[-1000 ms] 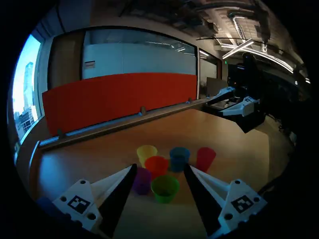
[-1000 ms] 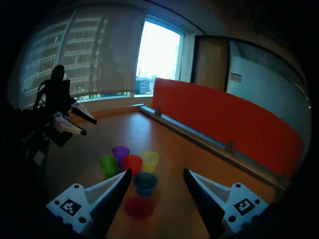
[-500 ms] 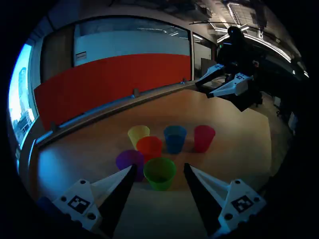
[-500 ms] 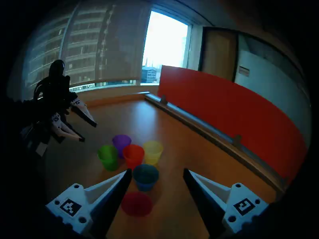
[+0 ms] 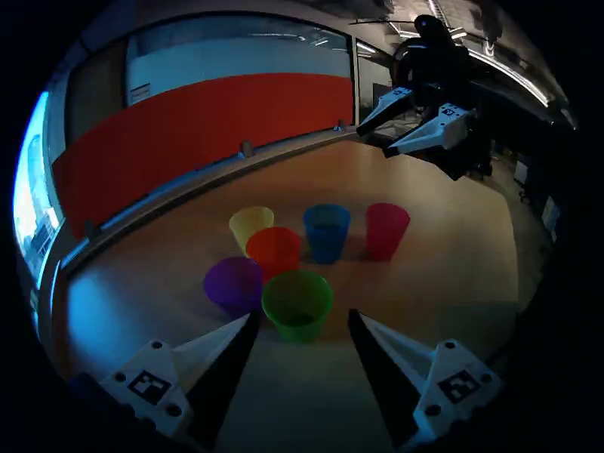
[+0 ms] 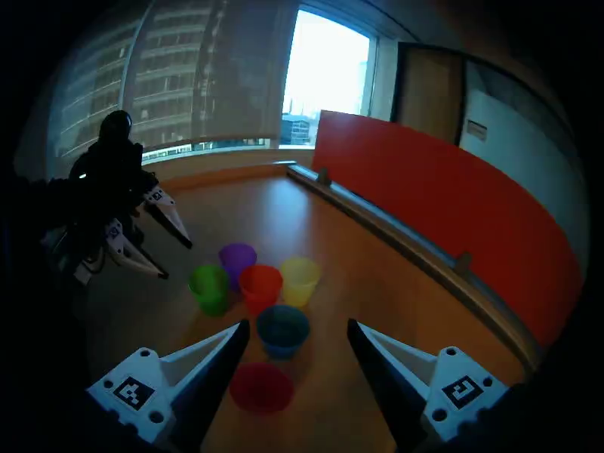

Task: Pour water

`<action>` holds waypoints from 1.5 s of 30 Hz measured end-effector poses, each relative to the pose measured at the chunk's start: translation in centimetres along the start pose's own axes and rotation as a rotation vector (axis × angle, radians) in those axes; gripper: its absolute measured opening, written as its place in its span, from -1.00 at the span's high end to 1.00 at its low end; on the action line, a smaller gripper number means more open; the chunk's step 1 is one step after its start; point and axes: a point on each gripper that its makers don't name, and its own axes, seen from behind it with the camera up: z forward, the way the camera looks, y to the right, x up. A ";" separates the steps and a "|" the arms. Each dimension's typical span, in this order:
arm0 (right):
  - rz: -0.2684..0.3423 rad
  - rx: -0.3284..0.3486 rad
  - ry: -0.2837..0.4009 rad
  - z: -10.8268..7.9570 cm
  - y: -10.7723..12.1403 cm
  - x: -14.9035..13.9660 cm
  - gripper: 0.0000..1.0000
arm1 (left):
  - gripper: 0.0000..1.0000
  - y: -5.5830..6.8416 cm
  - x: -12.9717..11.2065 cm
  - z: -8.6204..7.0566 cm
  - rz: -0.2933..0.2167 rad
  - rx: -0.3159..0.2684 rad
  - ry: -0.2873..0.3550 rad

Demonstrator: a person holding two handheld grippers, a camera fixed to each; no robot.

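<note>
**Both spread wide, neither gripping anything**

My left hand-held gripper (image 5: 302, 315) has its two fingers spread wide and holds nothing. The green cup (image 5: 297, 302) stands just past the tips, in line with the gap between them, and neither finger touches it. The purple cup (image 5: 234, 283) is just beside it on the left. Behind those come the orange-red cup (image 5: 273, 249) and, farther back, the yellow cup (image 5: 251, 223), packed close together. To the right of them stand the blue cup (image 5: 327, 230) and then the magenta cup (image 5: 386, 226), a little apart. All six are upright on the wooden worktop (image 5: 453, 257). Beyond the magenta cup, my right hand-held gripper (image 5: 371, 143) hangs in the air well above the worktop, fingers apart.

In the right gripper view, that hand-held gripper (image 6: 297, 325) is just as wide and just as empty. The magenta cup (image 6: 260, 385) sits low between its fingers, with the blue cup (image 6: 283, 328) just beyond, near the tips. Farther out are the orange-red cup (image 6: 260, 285), with the green cup (image 6: 209, 287) to its left and the yellow cup (image 6: 300, 278) to its right, and the purple cup (image 6: 238, 260) behind. My left hand-held gripper (image 6: 177, 260) hovers at the far left, near the green cup, with its fingers spread and angled down.

Light is dim, so I cannot tell whether any cup holds water, though the blue one may have something dark inside. A red partition (image 6: 453, 204) runs along the worktop's far edge, with a bright window (image 6: 325, 75) past it.
</note>
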 end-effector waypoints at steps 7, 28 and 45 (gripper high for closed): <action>-0.011 0.015 -0.027 1.1 -0.1 -0.6 -1.00 | -0.73 -0.3 -1.0 1.0 -0.015 -0.007 -0.021; -0.019 0.051 -0.083 3.9 -0.4 -2.4 -1.00 | -0.73 -1.0 -3.0 4.0 -0.051 -0.023 -0.066; -0.011 0.063 -0.111 5.2 -0.3 -3.6 -1.00 | -0.73 -0.8 -2.9 5.8 -0.057 -0.042 -0.072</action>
